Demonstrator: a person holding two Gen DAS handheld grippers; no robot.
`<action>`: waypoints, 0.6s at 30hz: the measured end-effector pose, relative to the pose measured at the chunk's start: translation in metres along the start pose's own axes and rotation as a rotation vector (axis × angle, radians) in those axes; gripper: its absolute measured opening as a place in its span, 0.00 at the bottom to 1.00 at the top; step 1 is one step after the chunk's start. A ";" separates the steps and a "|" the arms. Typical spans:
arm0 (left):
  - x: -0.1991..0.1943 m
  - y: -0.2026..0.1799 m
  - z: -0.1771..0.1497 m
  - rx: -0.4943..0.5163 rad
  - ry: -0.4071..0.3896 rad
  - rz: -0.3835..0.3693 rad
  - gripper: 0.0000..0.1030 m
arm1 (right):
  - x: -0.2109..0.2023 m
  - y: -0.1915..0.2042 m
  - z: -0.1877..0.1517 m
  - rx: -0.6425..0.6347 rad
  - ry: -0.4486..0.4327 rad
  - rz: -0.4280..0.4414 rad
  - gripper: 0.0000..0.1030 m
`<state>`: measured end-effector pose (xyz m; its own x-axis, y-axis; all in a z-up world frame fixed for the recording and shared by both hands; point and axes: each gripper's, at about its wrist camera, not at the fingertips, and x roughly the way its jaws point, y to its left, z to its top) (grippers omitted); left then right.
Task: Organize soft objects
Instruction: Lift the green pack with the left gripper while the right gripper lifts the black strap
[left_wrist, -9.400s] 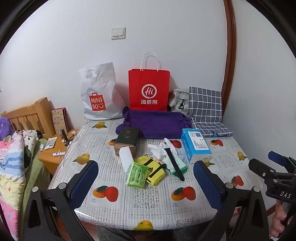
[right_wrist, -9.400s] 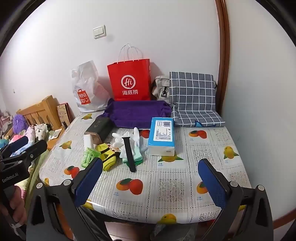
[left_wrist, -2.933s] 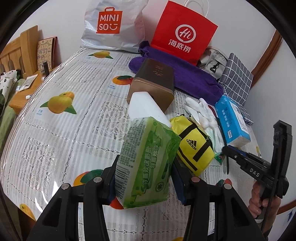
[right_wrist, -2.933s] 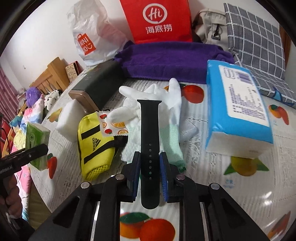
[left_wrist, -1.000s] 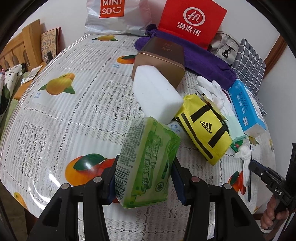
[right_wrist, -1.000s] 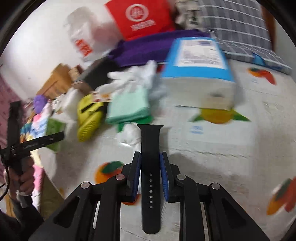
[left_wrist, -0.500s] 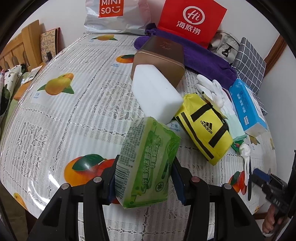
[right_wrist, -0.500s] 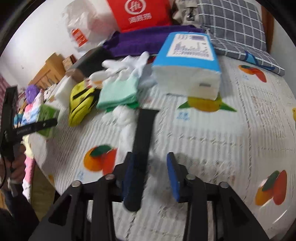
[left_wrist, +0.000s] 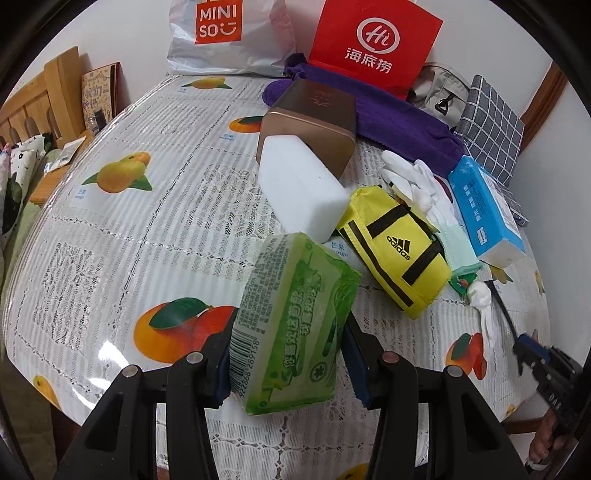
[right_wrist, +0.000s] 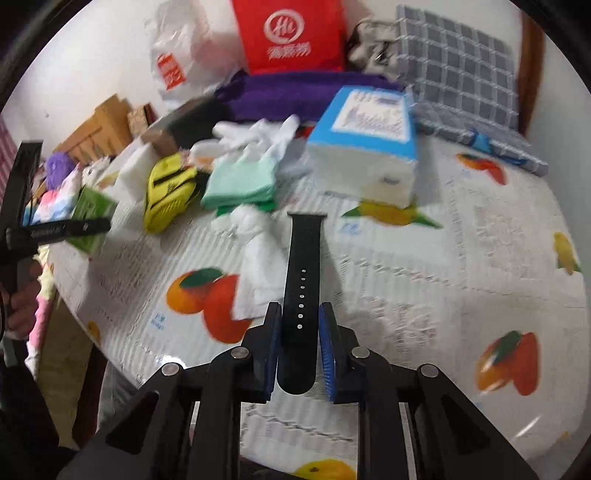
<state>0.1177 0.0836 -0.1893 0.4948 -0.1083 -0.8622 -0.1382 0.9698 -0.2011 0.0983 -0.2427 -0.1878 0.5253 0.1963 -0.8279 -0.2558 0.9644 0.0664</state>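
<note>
My left gripper is shut on a green tissue pack, held tilted above the table's near edge. My right gripper has its jaws closing on a black watch strap; the blue pads press on its lower part, and the strap points away over the fruit-print tablecloth. A white glove lies just left of the strap. Farther back are a mint cloth, a yellow Adidas pouch, a white sponge block, white gloves and a blue tissue pack.
A brown tin box and a purple towel lie behind the pile. A red paper bag, a Miniso bag and a checked cushion line the wall. A bed and a wooden stand are to the left.
Half a second ago the right jaws stood apart with the strap lying slanted by the left pad; now they grip it again, nearer its end. The left gripper and its pack have not moved.
</note>
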 end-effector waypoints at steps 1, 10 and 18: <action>-0.001 0.000 0.000 -0.001 -0.002 0.001 0.46 | 0.000 -0.005 0.001 0.012 -0.004 -0.024 0.20; 0.001 0.009 -0.001 -0.012 -0.004 0.027 0.46 | 0.032 -0.020 0.009 0.037 0.053 -0.074 0.43; 0.005 0.018 0.003 -0.037 0.003 0.038 0.46 | 0.050 -0.016 0.029 0.023 -0.009 -0.111 0.20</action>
<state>0.1203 0.1013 -0.1955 0.4861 -0.0726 -0.8709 -0.1886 0.9643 -0.1856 0.1523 -0.2436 -0.2136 0.5564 0.0898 -0.8261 -0.1773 0.9841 -0.0125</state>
